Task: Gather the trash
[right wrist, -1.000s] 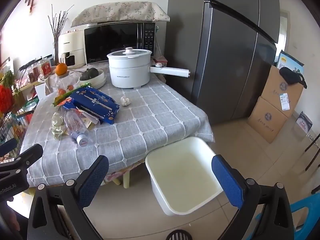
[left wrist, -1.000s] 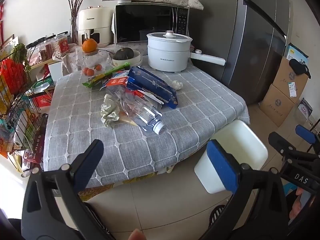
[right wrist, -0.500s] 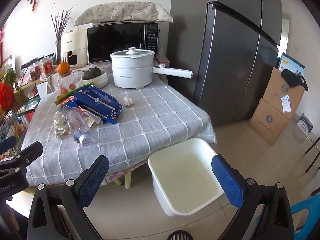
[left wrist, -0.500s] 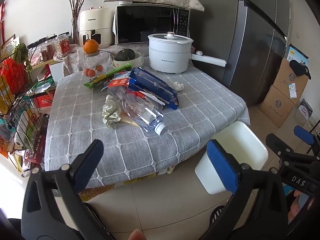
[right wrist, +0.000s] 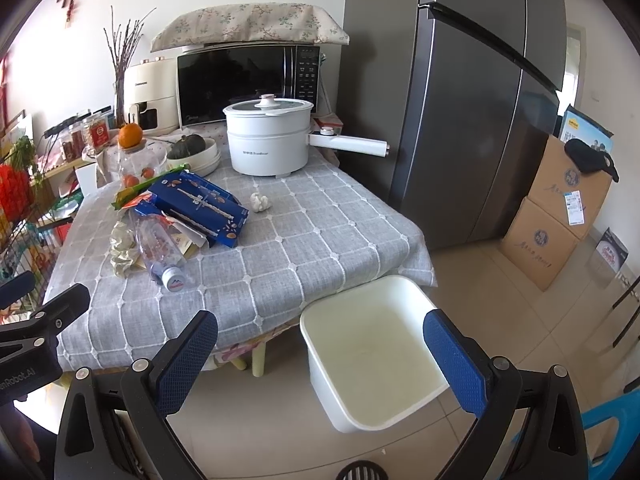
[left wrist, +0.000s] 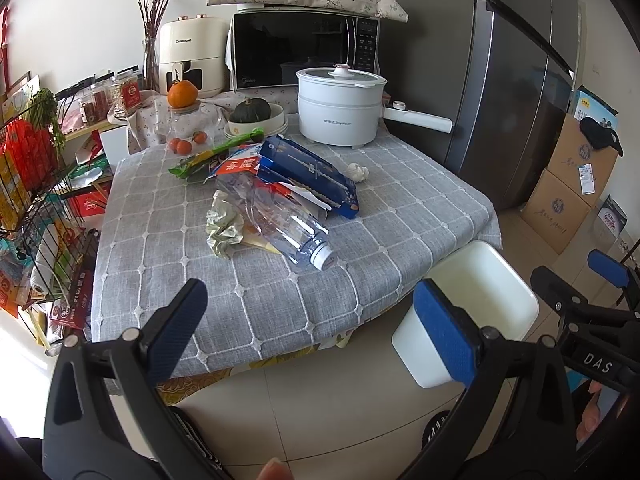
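Note:
Trash lies on a grey checked tablecloth (left wrist: 400, 216): a clear plastic bottle (left wrist: 280, 224) on its side, a crumpled paper wad (left wrist: 222, 226), a blue carton (left wrist: 308, 178), a green wrapper (left wrist: 212, 156) and a small white wad (left wrist: 357, 172). The bottle (right wrist: 160, 250), carton (right wrist: 200, 206) and white wad (right wrist: 259, 202) also show in the right wrist view. A white bin (right wrist: 372, 356) stands on the floor by the table's near right corner. My left gripper (left wrist: 312, 328) is open and empty, short of the table edge. My right gripper (right wrist: 320, 360) is open and empty above the bin.
A white electric pot (left wrist: 340, 108) with a long handle, a bowl with a squash (left wrist: 254, 114), a jar with an orange (left wrist: 182, 98), a microwave (left wrist: 304, 54) and an air fryer stand at the table's back. A fridge (right wrist: 460, 100) and cardboard boxes (right wrist: 556, 208) are to the right. A wire rack (left wrist: 28, 200) is on the left.
Both grippers have moved slightly forward toward the table. Nothing has been taken hold of.

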The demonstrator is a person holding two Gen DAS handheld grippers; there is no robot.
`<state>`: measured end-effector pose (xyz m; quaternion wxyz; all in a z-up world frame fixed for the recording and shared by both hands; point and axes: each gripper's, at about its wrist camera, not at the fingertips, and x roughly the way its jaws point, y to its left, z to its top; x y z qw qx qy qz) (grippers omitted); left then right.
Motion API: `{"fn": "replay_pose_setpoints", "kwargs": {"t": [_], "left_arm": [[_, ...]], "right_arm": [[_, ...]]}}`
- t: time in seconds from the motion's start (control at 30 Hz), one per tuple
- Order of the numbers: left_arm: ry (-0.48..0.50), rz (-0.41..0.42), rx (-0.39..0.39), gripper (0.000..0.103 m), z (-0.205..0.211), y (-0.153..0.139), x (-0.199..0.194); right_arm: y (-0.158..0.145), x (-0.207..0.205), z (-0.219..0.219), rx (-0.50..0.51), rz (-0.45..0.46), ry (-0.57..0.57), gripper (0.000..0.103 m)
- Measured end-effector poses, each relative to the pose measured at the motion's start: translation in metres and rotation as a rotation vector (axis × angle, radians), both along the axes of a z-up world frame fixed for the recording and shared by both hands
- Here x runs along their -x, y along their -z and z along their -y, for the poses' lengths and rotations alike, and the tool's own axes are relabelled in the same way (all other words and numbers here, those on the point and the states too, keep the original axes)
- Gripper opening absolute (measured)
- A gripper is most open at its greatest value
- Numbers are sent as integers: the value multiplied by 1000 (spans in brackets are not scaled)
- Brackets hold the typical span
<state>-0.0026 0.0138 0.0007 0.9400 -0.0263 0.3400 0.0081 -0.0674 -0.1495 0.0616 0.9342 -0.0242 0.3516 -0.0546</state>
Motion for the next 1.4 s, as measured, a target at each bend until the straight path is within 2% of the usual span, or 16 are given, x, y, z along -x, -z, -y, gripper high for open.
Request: {"fn": "replay_pose_setpoints", "kwargs": {"t": [1.4], "left_arm": [[-9, 5, -19, 102, -7, 2, 3]], "right_arm": [[2, 1, -3, -7, -6, 0, 103]]}}
